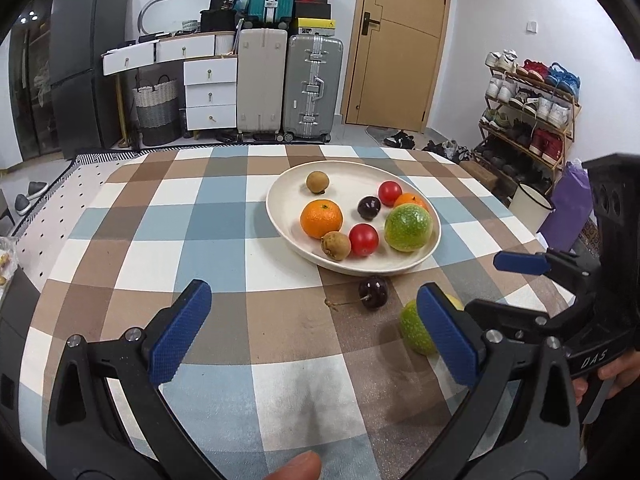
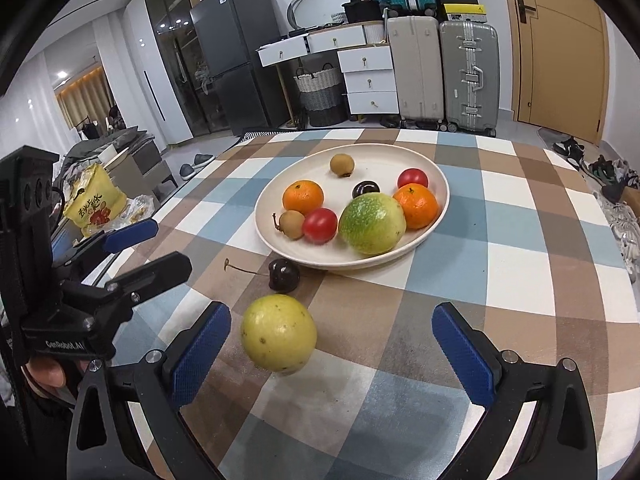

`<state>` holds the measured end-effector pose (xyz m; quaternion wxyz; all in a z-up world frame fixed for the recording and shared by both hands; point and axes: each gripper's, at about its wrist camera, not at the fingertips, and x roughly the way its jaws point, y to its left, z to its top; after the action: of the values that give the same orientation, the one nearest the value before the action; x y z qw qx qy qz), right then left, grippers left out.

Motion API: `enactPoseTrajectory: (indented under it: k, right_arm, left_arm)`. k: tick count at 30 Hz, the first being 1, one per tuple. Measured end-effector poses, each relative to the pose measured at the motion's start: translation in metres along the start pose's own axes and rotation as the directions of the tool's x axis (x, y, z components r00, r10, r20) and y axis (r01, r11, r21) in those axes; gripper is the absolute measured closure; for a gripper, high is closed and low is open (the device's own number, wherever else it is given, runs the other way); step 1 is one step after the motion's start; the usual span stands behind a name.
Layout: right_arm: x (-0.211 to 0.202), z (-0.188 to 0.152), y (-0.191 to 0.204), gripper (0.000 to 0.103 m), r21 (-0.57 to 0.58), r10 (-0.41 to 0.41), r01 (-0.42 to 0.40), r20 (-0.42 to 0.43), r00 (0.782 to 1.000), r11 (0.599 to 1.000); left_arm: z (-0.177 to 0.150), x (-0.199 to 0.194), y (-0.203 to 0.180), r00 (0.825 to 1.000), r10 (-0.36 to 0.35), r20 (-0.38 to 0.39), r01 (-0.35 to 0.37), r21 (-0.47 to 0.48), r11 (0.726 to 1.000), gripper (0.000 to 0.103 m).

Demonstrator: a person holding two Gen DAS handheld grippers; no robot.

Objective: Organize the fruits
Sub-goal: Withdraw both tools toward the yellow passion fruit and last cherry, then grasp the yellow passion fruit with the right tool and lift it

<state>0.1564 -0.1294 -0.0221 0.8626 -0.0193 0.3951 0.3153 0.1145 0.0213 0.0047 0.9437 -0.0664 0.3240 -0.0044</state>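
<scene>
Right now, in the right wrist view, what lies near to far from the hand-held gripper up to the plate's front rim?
Yellow-green passion fruit → dark cherry with its stem → front rim of the white plate.

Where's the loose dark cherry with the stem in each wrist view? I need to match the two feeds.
Left wrist: cherry lies on the cloth just below the plate's near rim, right of centre.
Right wrist: cherry lies left of centre, below the plate's near-left rim, above the yellow-green fruit.
Shared landmark: the white plate.
</scene>
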Motion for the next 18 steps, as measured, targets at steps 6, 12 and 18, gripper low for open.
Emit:
enactPoseTrajectory:
  k: [6, 12, 18]
  right_arm:
    - [0.012, -0.006, 0.007, 0.001, -0.041, 0.011, -0.012, -0.033, 0.999, 0.999]
    - [0.022, -0.011, 0.014, 0.001, -0.066, 0.021, -0.025, -0.063, 0.998, 0.997]
    - [0.031, -0.014, 0.018, 0.016, -0.082, 0.023, -0.031, -0.093, 0.995, 0.996]
  left_arm:
    - [-0.003, 0.010, 0.003, 1.000, 0.014, -0.025, -0.014, -0.012, 1.000, 0.001]
    - [-0.007, 0.019, 0.003, 0.998, 0.017, -0.054, -0.018, -0.011, 1.000, 0.001]
    - [-0.011, 0.025, 0.003, 0.997, 0.020, -0.070, -0.020, -0.004, 1.000, 0.001]
